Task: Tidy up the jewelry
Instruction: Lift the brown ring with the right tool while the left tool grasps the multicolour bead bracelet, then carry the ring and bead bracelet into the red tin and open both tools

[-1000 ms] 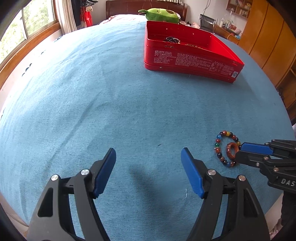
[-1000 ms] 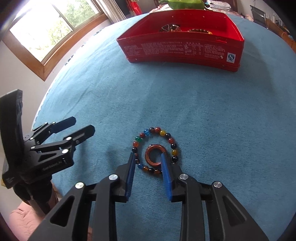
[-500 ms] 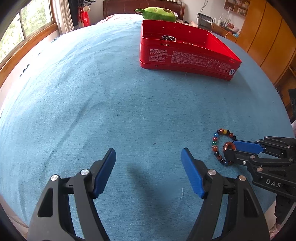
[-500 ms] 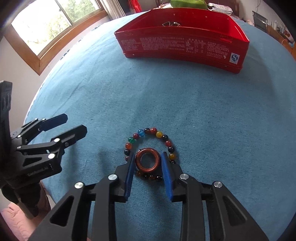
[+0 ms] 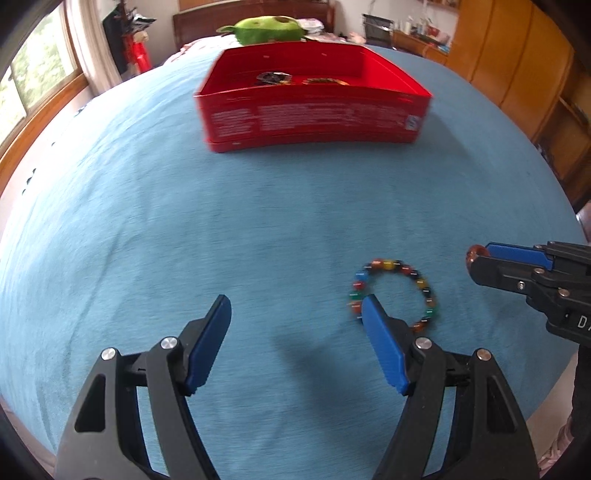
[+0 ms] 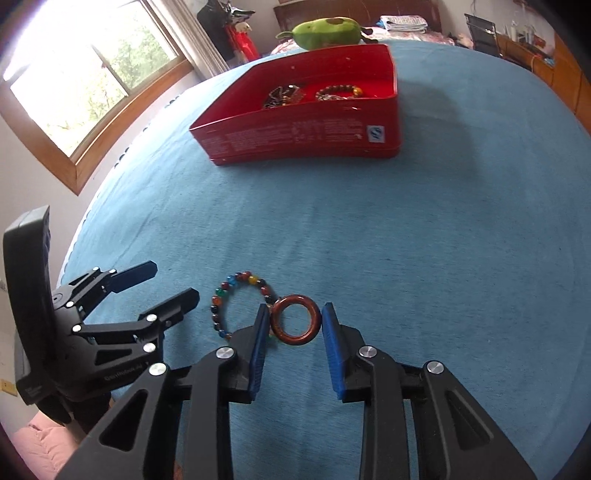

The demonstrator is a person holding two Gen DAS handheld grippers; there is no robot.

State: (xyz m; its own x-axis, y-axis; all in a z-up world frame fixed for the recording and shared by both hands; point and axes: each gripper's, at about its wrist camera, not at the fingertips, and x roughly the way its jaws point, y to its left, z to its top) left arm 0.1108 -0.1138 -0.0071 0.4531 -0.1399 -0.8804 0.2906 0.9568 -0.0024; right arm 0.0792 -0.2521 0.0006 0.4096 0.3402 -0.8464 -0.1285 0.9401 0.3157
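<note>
A brown ring (image 6: 295,319) is clamped between the blue pads of my right gripper (image 6: 295,325), just right of the multicoloured bead bracelet (image 6: 242,277) lying on the blue bedspread. In the left wrist view the right gripper (image 5: 476,258) shows at the right edge with the ring (image 5: 472,254) at its tip. My left gripper (image 5: 295,325) is open and holds nothing; its right finger overlaps the near-left side of the bracelet (image 5: 388,265). It also shows in the right wrist view, left gripper (image 6: 173,280), left of the bracelet. The red tin (image 5: 314,118) stands farther back.
The red tin (image 6: 295,136) holds a dark piece of jewelry (image 6: 284,96) and a brown bead bracelet (image 6: 340,90). A green plush toy (image 5: 266,29) lies behind it. A window (image 6: 92,81) is at the left, wooden wardrobes (image 5: 517,66) at the right. The bed's edge runs close below.
The right gripper has carried the brown ring out of the bracelet's loop and off to the right. The left gripper has moved right, up to the bracelet, still open.
</note>
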